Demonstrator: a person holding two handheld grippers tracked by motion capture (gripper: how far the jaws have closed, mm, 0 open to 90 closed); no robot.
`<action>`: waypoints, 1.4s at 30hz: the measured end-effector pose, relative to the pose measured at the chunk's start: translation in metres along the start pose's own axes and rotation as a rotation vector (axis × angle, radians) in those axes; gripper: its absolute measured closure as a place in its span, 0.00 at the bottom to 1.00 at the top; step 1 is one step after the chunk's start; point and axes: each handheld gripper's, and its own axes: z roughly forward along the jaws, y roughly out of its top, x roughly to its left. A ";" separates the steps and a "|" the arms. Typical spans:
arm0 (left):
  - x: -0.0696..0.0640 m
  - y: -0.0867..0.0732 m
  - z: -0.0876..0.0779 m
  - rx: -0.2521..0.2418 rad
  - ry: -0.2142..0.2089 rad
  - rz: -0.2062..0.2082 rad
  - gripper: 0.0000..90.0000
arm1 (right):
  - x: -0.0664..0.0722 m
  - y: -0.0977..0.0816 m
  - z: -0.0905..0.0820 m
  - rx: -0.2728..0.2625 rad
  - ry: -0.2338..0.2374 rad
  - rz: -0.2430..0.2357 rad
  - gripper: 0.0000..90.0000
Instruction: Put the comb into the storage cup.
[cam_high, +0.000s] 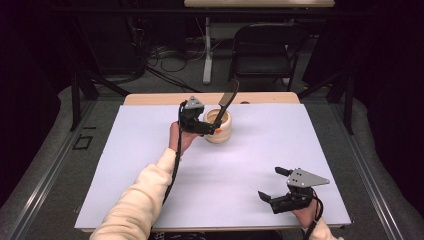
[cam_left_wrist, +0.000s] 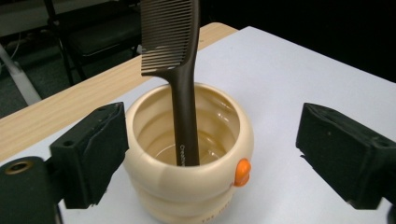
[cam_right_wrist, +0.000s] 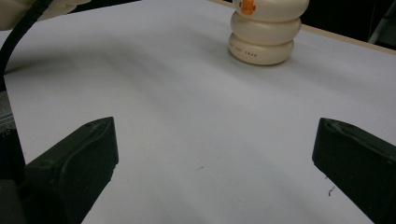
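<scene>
Left tool (cam_high: 216, 127) stands with jaws spread wide either side of the cream cup (cam_left_wrist: 187, 154), pads clear of it, gripping nothing. Inside the cup a dark comb (cam_left_wrist: 175, 70) leans upright, its top cut off in the left gripper view. Right tool (cam_high: 274, 184) rests open over the white table (cam_high: 240, 165), well apart.

My left gripper (cam_high: 209, 128) sits against the near-left side of the cup (cam_high: 218, 126), jaws spread — nothing between them. The comb (cam_high: 226, 101) stands in the cup, leaning up and right. My right gripper (cam_high: 273, 184) rests open near the mat's (cam_high: 250, 155) near-right corner — well apart from the cup.
</scene>
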 end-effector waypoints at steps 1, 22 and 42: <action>0.000 -0.001 -0.001 0.002 -0.002 -0.004 0.06 | 0.000 0.000 0.000 0.000 0.000 -0.001 0.00; -0.003 -0.031 -0.045 0.025 0.035 0.035 0.00 | 0.000 0.000 0.001 0.001 0.000 -0.002 0.00; -0.012 -0.066 -0.076 0.042 0.057 0.041 0.00 | 0.001 0.000 -0.001 -0.002 0.000 -0.001 0.00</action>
